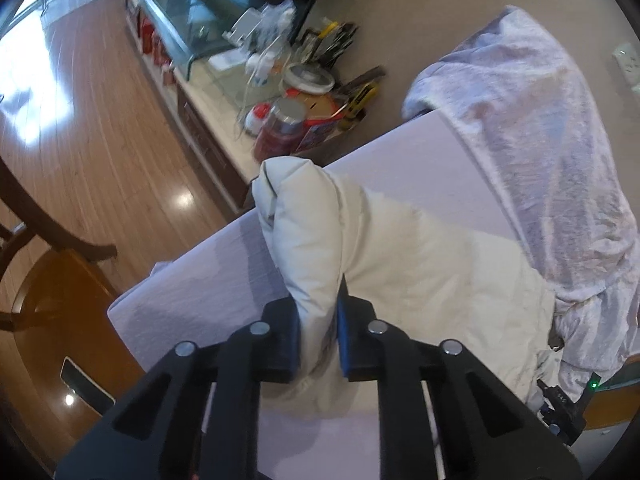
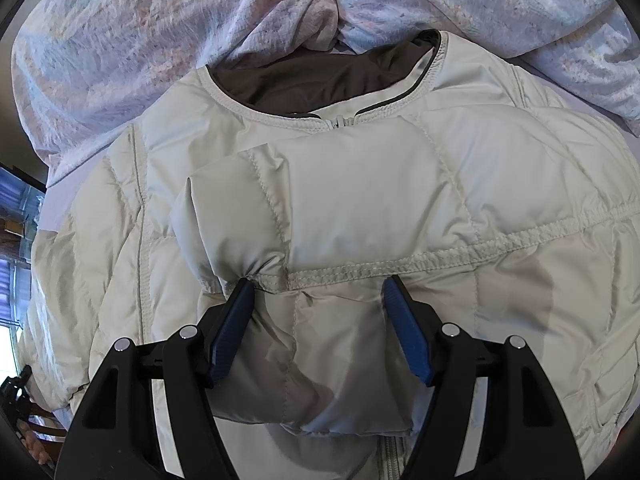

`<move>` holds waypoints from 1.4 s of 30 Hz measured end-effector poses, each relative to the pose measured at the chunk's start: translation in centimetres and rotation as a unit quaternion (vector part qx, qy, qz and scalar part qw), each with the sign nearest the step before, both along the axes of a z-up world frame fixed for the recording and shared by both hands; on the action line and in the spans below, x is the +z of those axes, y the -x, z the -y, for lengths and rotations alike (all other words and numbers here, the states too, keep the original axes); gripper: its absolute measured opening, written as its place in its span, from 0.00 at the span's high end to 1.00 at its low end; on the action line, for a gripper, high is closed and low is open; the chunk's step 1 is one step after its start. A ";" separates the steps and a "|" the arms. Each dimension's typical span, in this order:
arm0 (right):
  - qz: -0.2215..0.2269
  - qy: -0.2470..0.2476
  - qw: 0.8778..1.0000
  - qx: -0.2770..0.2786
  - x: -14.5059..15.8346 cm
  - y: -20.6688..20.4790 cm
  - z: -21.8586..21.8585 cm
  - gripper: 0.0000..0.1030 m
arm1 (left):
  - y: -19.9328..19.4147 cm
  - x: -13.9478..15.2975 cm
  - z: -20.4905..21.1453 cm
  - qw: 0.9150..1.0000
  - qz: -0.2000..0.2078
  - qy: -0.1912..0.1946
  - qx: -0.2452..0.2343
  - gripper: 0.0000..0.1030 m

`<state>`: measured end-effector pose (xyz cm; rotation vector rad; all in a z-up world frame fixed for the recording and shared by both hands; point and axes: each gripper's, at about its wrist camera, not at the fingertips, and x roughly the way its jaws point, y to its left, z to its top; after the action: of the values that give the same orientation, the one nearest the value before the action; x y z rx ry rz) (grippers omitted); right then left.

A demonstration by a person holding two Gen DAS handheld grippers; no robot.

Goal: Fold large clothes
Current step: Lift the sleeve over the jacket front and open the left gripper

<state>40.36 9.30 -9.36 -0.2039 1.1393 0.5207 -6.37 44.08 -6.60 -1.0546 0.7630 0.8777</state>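
Pinching the white jacket (image 1: 312, 248): left gripper (image 1: 318, 320); no legible writing.

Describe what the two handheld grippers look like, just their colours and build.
Both the left gripper and right gripper have matte black plastic frames with angular cut-outs, round silver pivot pins and dark blue finger pads. No cables or sleeves show.

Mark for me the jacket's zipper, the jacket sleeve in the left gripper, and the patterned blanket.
zipper (image 2: 339, 121), right wrist view, top end at the neckline.
sleeve (image 1: 316, 248), left wrist view, raised fold above the jaws.
blanket (image 1: 540, 120), left wrist view, middle of the draped cloth.
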 end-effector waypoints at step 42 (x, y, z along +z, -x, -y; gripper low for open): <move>0.041 -0.068 0.996 -0.041 5.3 -1.7 19.0 0.24 | -34.4 12.7 28.6 0.900 0.150 -0.024 -0.408 0.87</move>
<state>42.01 -9.71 -4.04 -0.0602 1.0247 0.5110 28.01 15.50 6.14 -0.6910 0.8120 0.0095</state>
